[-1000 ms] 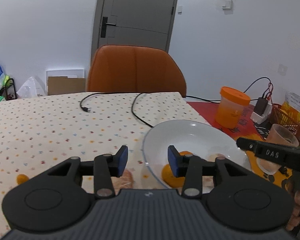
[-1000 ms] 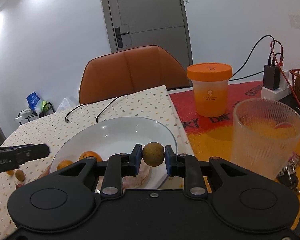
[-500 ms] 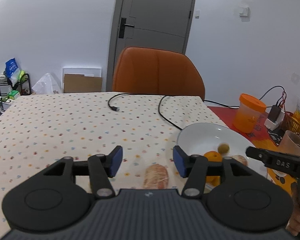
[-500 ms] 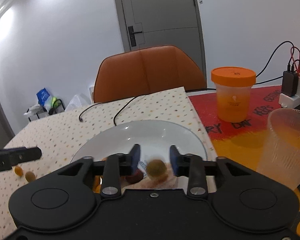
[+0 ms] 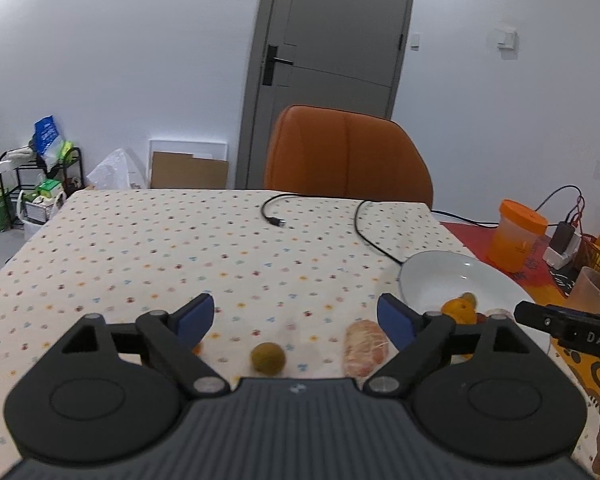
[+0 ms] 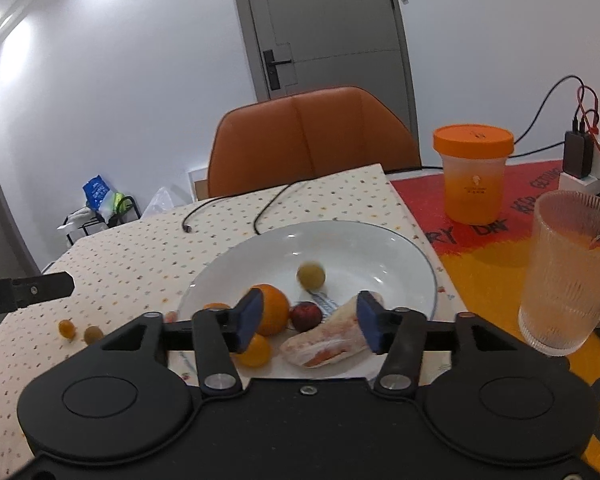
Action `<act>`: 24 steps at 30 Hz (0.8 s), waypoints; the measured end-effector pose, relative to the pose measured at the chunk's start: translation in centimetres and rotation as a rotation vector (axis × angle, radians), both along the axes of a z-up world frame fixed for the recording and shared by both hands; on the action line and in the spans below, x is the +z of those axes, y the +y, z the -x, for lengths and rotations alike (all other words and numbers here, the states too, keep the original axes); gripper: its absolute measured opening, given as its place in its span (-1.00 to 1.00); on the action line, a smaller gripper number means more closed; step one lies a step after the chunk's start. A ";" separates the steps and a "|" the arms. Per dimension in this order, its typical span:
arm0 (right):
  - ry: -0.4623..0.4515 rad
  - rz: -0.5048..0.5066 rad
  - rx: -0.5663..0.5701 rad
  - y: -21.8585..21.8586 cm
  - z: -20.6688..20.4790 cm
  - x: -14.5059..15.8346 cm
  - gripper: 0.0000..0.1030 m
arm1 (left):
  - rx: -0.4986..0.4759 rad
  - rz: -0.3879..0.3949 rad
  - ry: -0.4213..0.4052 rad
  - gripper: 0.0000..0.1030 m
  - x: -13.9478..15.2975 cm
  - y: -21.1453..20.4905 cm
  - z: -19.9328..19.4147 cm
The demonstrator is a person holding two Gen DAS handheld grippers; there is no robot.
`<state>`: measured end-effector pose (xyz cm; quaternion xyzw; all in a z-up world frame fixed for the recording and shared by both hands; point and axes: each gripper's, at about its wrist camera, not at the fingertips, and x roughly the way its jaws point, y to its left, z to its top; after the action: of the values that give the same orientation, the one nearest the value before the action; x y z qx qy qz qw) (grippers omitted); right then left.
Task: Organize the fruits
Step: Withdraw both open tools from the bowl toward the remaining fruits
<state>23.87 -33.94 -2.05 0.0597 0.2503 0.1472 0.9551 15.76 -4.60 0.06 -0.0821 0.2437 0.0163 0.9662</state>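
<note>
Both the left gripper [image 5: 295,318] and right gripper [image 6: 309,320] gape empty; a small greenish fruit [image 6: 311,275] lies in the white plate [image 6: 420,264].

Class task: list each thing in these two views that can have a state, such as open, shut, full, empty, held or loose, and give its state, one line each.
Left gripper: open, empty.
Right gripper: open, empty.
White plate: holds several fruits.
Round green fruit: loose in the plate.
Brownish fruit: loose on the tablecloth.
Orange-lidded tub: lid on.
Ribbed glass: upright.
Door: shut.
</note>
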 end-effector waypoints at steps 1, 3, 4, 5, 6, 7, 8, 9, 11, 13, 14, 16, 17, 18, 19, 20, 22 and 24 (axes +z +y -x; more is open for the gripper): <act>-0.005 -0.002 0.005 0.2 0.2 0.1 0.11 | 0.007 0.001 -0.002 0.72 0.0 0.4 0.3; -0.012 -0.006 0.019 0.8 0.6 0.4 0.21 | 0.020 0.001 -0.003 0.74 0.0 0.9 0.7; -0.014 -0.006 0.023 1.0 0.8 0.4 0.24 | 0.027 0.001 -0.003 0.77 0.0 1.3 0.9; -0.016 -0.007 0.027 1.3 1.0 0.5 0.31 | 0.033 0.000 -0.003 0.79 0.0 1.5 1.1; -0.017 -0.007 0.031 1.6 1.1 0.5 0.37 | 0.040 -0.001 -0.002 0.81 0.0 1.8 1.3; -0.015 -0.006 0.037 1.9 1.3 0.5 0.39 | 0.048 -0.001 -0.002 0.82 0.0 2.1 1.5; -0.014 -0.005 0.044 2.3 1.4 0.5 0.42 | 0.055 0.000 -0.003 0.82 -0.1 2.5 1.8; -0.013 -0.005 0.052 2.6 1.5 0.5 0.43 | 0.060 0.001 -0.003 0.82 -0.1 2.8 1.9; -0.014 -0.002 0.066 3.3 1.7 0.5 0.45 | 0.071 0.004 0.000 0.83 -0.1 3.3 2.2; -0.016 0.000 0.077 3.9 2.0 0.5 0.47 | 0.081 0.005 0.000 0.83 -0.2 3.8 2.5; -0.017 -0.001 0.084 4.2 2.1 0.5 0.47 | 0.085 0.007 -0.001 0.83 -0.2 4.0 2.6; -0.017 -0.002 0.092 4.8 2.3 0.5 0.48 | 0.092 0.011 -0.003 0.83 -0.1 4.5 3.0; -0.017 -0.004 0.097 5.0 2.4 0.6 0.48 | 0.096 0.012 -0.004 0.83 -0.1 4.7 3.1; -0.018 -0.004 0.104 5.3 2.5 0.6 0.48 | 0.100 0.012 -0.004 0.83 -0.1 4.9 3.3; -0.018 -0.004 0.109 5.6 2.6 0.6 0.48 | 0.105 0.013 -0.005 0.83 -0.2 5.1 3.5; -0.018 -0.002 0.114 5.9 2.7 0.6 0.48 | 0.108 0.013 -0.007 0.83 -0.2 5.3 3.6; -0.018 0.001 0.128 6.5 2.9 0.6 0.48 | 0.113 0.013 -0.007 0.83 -0.2 5.6 3.8; -0.019 0.005 0.142 7.1 3.1 0.6 0.48 | 0.112 0.019 -0.007 0.83 -0.3 6.0 4.1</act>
<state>20.77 -26.82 -1.43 0.0380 0.2450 0.2144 0.9448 11.68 1.43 -0.23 -0.1047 0.2353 0.0678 0.9639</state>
